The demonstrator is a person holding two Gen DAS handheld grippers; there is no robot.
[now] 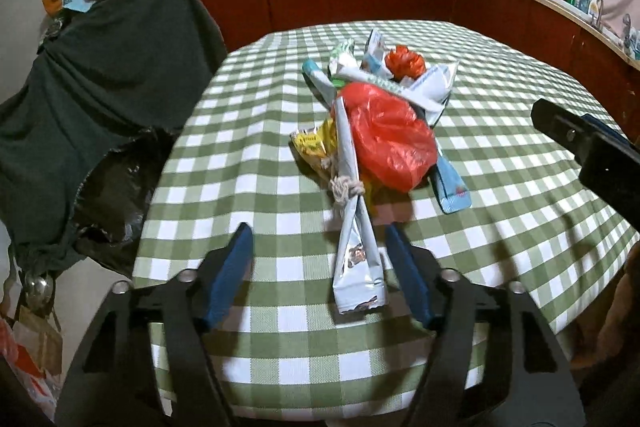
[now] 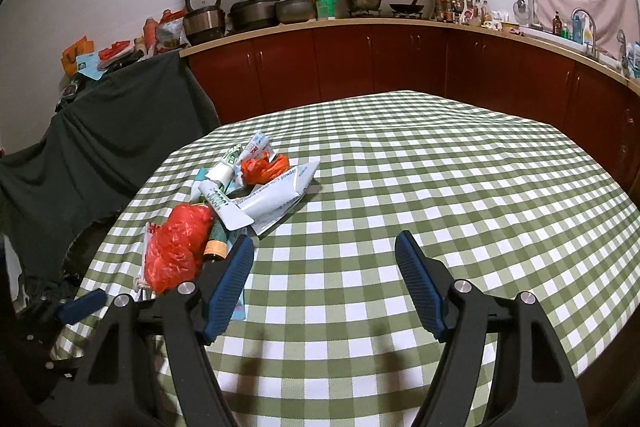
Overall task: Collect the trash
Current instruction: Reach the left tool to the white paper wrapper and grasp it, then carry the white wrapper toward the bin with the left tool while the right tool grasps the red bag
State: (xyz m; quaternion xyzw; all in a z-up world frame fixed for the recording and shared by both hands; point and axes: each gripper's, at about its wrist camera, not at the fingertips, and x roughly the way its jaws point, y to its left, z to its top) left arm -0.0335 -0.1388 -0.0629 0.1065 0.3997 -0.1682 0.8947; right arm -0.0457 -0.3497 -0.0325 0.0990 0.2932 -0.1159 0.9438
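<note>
Trash [image 1: 376, 131] is being shown heaped on the green-and-white checked tablecloth [image 1: 248, 131], left of the table's middle in the right wrist view. At the far left a dark green cloth [image 1: 100, 75] is being draped over something beside the table, with a black bag [image 1: 116, 195] lying below it. The left gripper [image 1: 320, 259] is being held low over the near edge of the table, its blue-padded jaws standing wide apart. Between them the near end of a long silver packet [image 1: 358, 267] is lying, touched by neither pad; a knotted string [image 1: 344, 189] is wound around it farther up. A crumpled red plastic bag [image 1: 390, 139] is resting on the heap just beyond, a yellow wrapper [image 1: 314, 145] to its left and a pale blue packet [image 1: 452, 187] to its right. Farther off, white pouches [image 1: 432, 83] and a smaller red bag [image 1: 404, 63] are being seen. The right gripper [image 2: 324, 279] is being held over bare cloth to the right of the heap, jaws spread apart and clamped on nothing.
</note>
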